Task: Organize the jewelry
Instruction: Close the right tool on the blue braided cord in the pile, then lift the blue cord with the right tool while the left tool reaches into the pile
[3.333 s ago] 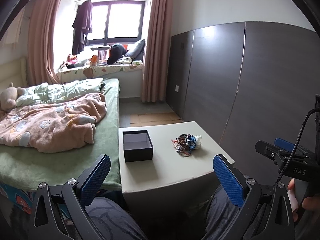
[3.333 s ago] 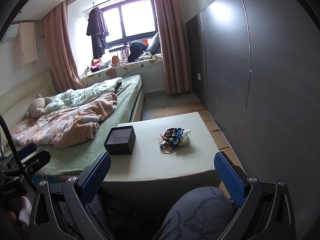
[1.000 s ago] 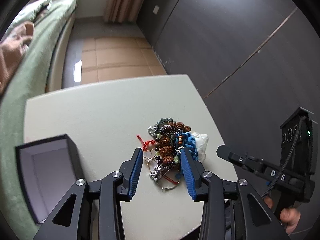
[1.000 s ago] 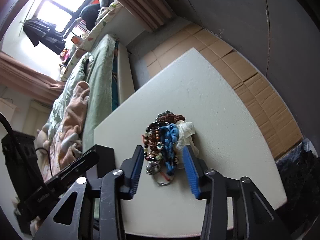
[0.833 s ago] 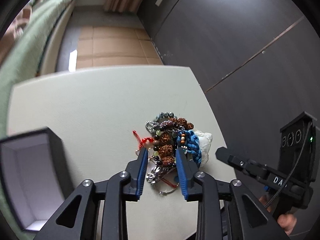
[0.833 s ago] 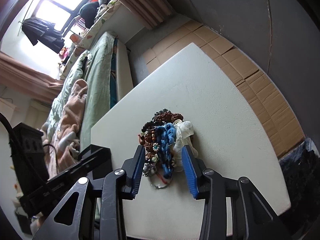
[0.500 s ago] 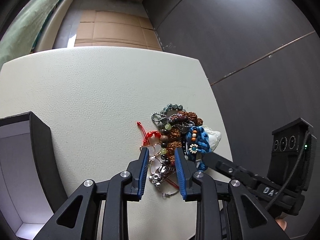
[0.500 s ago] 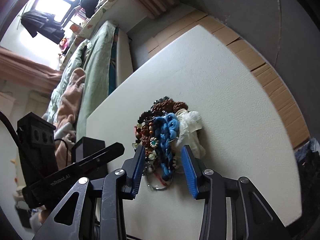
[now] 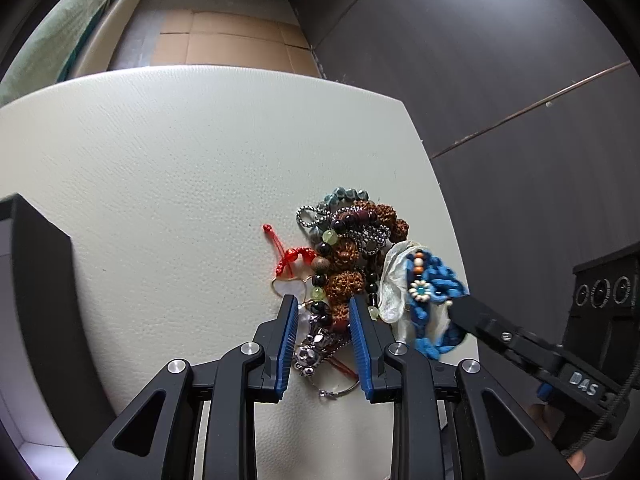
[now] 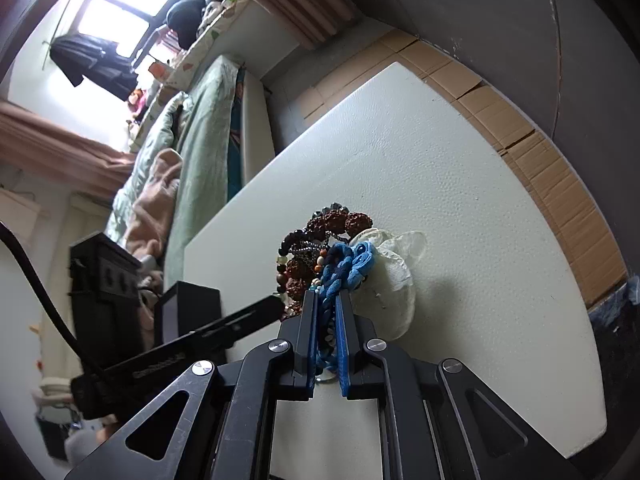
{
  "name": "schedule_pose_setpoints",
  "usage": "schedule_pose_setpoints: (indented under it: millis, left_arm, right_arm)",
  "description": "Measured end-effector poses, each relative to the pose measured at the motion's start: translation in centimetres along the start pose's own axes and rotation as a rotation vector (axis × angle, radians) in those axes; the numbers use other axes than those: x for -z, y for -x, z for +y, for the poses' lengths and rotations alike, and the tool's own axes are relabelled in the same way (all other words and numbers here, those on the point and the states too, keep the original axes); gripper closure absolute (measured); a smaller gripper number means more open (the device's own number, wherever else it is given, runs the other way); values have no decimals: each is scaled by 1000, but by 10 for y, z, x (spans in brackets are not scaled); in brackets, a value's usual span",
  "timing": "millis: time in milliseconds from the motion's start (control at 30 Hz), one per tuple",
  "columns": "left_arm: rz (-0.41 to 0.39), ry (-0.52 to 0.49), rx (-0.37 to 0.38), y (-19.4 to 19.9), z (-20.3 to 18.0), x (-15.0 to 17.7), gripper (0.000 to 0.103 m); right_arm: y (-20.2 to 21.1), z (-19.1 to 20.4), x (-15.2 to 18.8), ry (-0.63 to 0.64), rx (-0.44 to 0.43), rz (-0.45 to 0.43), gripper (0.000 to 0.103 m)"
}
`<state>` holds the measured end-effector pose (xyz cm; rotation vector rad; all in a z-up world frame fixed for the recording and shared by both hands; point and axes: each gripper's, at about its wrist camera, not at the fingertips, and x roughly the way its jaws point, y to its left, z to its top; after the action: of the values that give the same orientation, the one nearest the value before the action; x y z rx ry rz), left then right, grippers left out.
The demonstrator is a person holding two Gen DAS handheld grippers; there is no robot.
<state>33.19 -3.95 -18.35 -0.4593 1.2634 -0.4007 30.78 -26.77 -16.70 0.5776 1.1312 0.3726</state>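
Jewelry pile (image 9: 352,256) sits unsorted, black box (image 9: 36,280) at left empty; my right gripper (image 10: 325,300) pinches 1 blue braided bracelet (image 10: 340,272), left gripper (image 9: 322,308) half-spread around beads.

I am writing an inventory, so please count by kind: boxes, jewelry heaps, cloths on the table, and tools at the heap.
Black box: 1
Jewelry heap: 1 (too tangled to count the pieces)
White cloth: 1
Tools: 2, the left tool around brown beads and the right tool shut on the blue bracelet
Total: 5
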Motion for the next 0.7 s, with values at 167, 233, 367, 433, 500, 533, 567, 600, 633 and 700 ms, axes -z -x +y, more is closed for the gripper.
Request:
schedule_pose_setpoints:
  millis: [167, 233, 367, 433, 500, 533, 567, 600, 633, 700]
  left_arm:
    - [-39, 28, 38, 4, 5, 0, 97]
    - [-59, 28, 41, 8, 4, 0, 97]
    - [-114, 11, 82, 28, 0, 0, 97]
    - [-142, -6, 98, 39, -3, 1, 103]
    - [-171, -19, 117, 50, -6, 2, 103]
    - [-185, -25, 127, 56, -8, 1, 103]
    - [-199, -29, 137, 62, -9, 2, 103]
    - [-210, -32, 145, 67, -8, 0, 103]
    - [-219, -33, 148, 72, -9, -1, 103]
    - [-235, -48, 148, 76, -10, -1, 103]
  right_arm:
    - [12, 1, 1, -5, -63, -36, 93]
    - [16, 6, 1, -1, -89, -58, 93]
    - [21, 16, 2, 10, -111, -102, 93]
    - [22, 19, 3, 6, -121, -112, 93]
    - [23, 24, 4, 7, -132, -127, 93]
    - [23, 26, 5, 8, -138, -134, 93]
    - [24, 29, 5, 10, -141, -142, 93]
    - [24, 31, 5, 12, -143, -151, 93]
    - [25, 33, 4, 14, -144, -160, 93]
    - [26, 34, 5, 13, -137, -175, 93]
